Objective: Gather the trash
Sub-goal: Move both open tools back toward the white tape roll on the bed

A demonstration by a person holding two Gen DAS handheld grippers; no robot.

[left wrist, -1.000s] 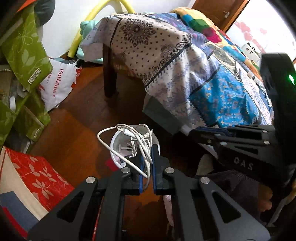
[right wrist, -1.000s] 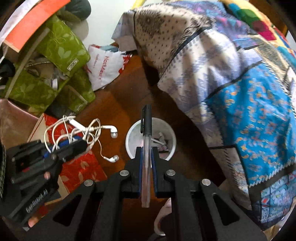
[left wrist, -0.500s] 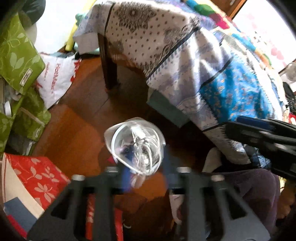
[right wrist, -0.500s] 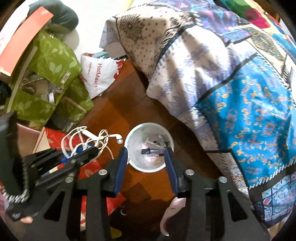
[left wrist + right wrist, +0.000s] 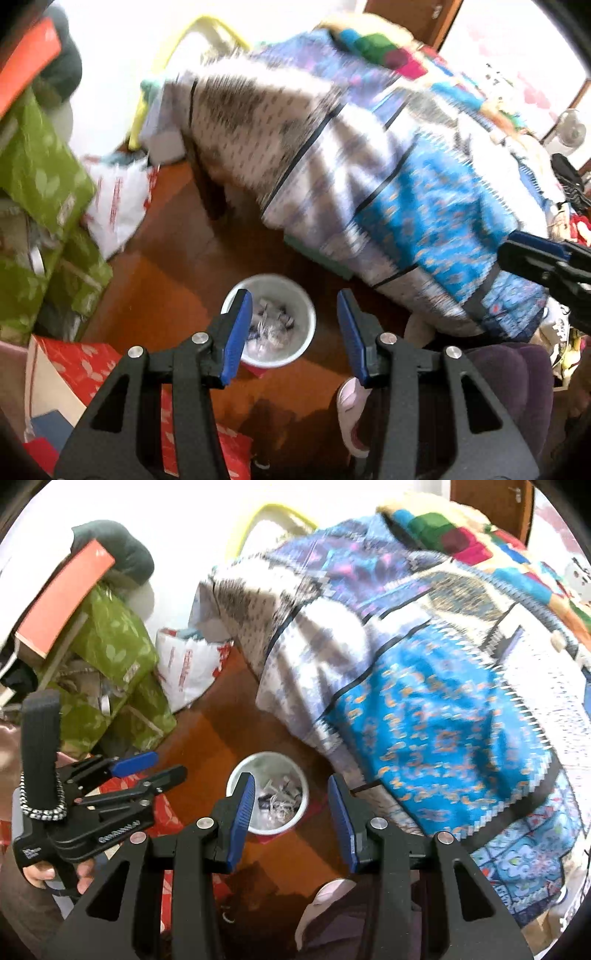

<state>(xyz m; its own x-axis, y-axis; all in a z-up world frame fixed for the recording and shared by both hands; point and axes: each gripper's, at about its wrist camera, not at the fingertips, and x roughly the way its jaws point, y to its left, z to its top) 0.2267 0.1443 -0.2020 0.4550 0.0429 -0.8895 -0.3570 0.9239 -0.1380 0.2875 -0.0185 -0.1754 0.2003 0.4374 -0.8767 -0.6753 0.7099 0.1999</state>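
- While both grippers hung above the wooden floor (image 5: pixel 173 280), the left gripper (image 5: pixel 293 334) had its blue-padded jaws parted with nothing between them.
- The right gripper (image 5: pixel 291 818) likewise stood apart and empty, its jaws framing the white bin (image 5: pixel 240 771) below.
- That bin (image 5: pixel 306 314) stood upright on the floor, just beside the hanging edge of the patterned bedspread (image 5: pixel 424 206); tangled white cord and small dark bits lay inside it, too blurred to tell apart.
- Green leaf-print bags (image 5: pixel 114 657) and a white plastic bag (image 5: pixel 188 664) sat off to the left of the bin.
- A pale slipper (image 5: pixel 349 413) showed near the frame's lower edge.
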